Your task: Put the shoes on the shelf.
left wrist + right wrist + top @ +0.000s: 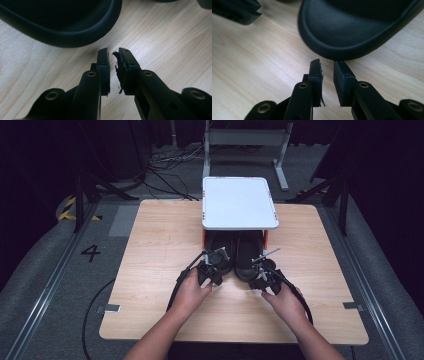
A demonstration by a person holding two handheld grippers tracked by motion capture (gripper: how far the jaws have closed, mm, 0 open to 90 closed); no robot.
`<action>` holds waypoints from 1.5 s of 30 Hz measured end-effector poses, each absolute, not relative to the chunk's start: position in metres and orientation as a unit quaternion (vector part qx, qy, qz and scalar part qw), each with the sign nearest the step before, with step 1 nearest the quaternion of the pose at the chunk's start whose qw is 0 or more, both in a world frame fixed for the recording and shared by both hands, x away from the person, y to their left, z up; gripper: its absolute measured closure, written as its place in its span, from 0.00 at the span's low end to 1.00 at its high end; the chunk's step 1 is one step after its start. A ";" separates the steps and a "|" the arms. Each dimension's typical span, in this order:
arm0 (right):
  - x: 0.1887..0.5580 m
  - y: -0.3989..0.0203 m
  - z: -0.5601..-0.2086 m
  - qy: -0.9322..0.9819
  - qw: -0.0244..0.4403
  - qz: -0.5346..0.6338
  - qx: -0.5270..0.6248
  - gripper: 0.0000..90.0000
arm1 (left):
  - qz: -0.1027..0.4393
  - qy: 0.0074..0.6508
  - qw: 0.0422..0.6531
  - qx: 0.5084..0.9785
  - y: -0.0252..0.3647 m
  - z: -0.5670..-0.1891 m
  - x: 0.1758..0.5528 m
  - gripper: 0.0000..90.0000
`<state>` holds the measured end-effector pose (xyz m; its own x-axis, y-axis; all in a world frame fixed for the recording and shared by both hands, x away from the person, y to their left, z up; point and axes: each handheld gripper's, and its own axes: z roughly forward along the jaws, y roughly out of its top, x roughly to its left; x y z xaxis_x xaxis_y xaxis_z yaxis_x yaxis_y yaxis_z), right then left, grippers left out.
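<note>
2 black slippers (235, 255) lie toe-first under white shelf (239, 202), heels protruding onto table (150, 270). Left gripper (214, 262), right gripper (260, 270): jaws nearly closed, grasping nothing, just short of heels. Bare wood either side.

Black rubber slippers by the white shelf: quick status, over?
Left gripper and right gripper nearly shut, empty. Pair of black rubber slippers on the wooden table, toes under the white shelf, unheld. Nothing in the way.

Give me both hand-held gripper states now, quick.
Left hand-held gripper: nearly shut, nothing between its jaws, short of the left slipper.
Right hand-held gripper: nearly shut, empty, just short of the right slipper.
</note>
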<state>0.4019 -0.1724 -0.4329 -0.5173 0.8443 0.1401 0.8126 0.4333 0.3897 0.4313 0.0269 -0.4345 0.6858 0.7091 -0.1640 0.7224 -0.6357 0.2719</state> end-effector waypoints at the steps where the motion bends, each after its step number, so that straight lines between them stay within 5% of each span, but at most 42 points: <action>1: 0.405 -0.173 -0.434 0.844 0.037 0.206 0.494 0.85 | -0.020 0.398 0.162 0.903 0.026 -0.435 0.433 0.88; 15: 0.418 -0.162 -0.431 0.845 0.002 0.212 0.492 0.87 | -0.019 0.398 0.168 0.902 0.013 -0.431 0.447 0.88; 34: 0.462 -0.161 -0.428 0.824 0.034 0.198 0.529 0.87 | -0.020 0.404 0.186 0.895 0.007 -0.433 0.467 0.86; 45: 0.477 -0.157 -0.429 0.825 0.035 0.181 0.533 0.88 | -0.007 0.422 0.195 0.885 0.008 -0.434 0.474 0.94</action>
